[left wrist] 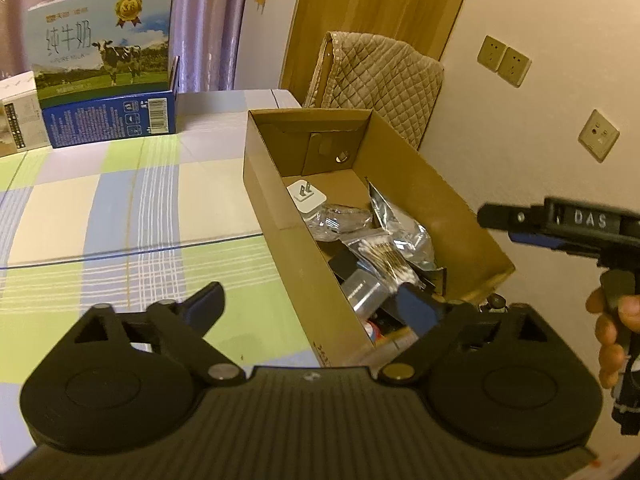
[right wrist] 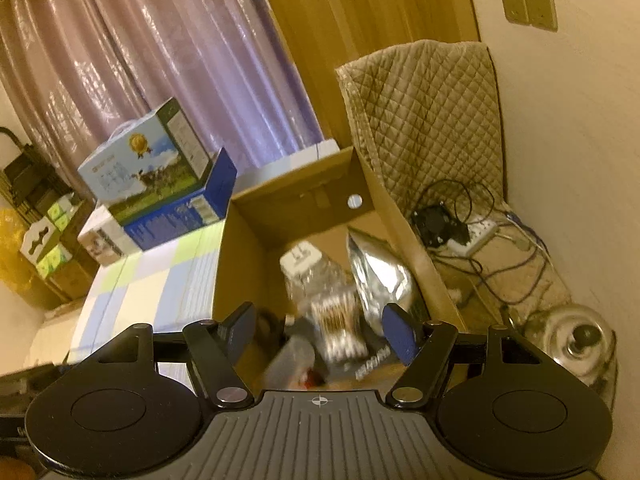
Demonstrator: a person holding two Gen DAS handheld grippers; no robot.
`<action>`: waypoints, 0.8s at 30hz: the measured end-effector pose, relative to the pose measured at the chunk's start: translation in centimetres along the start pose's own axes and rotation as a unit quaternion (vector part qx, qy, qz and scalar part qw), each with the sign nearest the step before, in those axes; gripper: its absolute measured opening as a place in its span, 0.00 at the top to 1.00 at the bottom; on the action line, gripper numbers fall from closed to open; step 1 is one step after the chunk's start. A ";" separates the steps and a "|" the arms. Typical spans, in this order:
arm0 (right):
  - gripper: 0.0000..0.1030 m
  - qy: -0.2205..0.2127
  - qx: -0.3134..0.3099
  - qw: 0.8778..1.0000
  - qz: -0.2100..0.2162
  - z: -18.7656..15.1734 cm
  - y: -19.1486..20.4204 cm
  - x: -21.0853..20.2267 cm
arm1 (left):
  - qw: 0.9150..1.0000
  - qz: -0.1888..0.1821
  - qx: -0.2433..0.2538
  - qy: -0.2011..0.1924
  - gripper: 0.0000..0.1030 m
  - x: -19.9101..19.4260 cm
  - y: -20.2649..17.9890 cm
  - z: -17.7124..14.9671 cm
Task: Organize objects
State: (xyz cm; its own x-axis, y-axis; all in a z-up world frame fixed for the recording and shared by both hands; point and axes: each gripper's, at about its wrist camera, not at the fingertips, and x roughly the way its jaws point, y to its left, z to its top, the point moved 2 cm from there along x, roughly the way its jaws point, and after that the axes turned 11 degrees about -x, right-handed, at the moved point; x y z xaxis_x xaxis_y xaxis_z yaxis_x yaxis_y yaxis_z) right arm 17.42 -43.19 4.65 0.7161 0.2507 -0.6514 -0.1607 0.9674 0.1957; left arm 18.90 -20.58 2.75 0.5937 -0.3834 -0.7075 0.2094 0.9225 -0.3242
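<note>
An open brown cardboard box [left wrist: 264, 184] sits at the right edge of the checked tablecloth [left wrist: 120, 208]. It holds a white plug adapter [left wrist: 306, 196], a silver foil pouch [left wrist: 396, 228], a bag of cotton swabs [left wrist: 380, 256], a clear plastic container [left wrist: 362, 290] and other small items. My left gripper [left wrist: 316, 308] is open and empty, straddling the box's near left wall. My right gripper [right wrist: 320, 332] is open and empty above the box [right wrist: 244, 260]; it also shows in the left wrist view [left wrist: 560, 224] to the right of the box.
A blue milk carton box [left wrist: 104, 64] and a white box [left wrist: 20, 116] stand at the table's far left. A chair with a quilted cover [left wrist: 380, 76] stands behind the box. Beside the table are a power strip with cables [right wrist: 476, 236] and a metal kettle [right wrist: 576, 340] on the floor.
</note>
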 end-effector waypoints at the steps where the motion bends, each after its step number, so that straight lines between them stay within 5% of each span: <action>1: 0.35 0.002 -0.004 1.000 0.000 -0.5 0.3 -0.7 | 1.000 0.001 0.003 -0.004 0.04 -0.5 -0.1 -0.4; 14: 0.35 0.037 -0.085 0.995 -0.021 -7.2 4.7 -6.8 | 0.999 0.030 -0.008 -0.011 0.01 -6.7 -0.8 -6.6; 24: 0.35 0.036 -0.082 0.996 -0.016 -9.7 6.2 -9.3 | 0.999 0.046 -0.027 -0.004 0.01 -10.2 0.1 -10.2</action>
State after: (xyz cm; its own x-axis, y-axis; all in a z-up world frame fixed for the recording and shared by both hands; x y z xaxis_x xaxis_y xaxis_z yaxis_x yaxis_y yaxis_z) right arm 3.16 -39.12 4.76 0.6731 0.2159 -0.7073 -0.2519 0.9662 0.0553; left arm 4.89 -17.06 3.55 0.6152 -0.2966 -0.7305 0.1112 0.9499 -0.2921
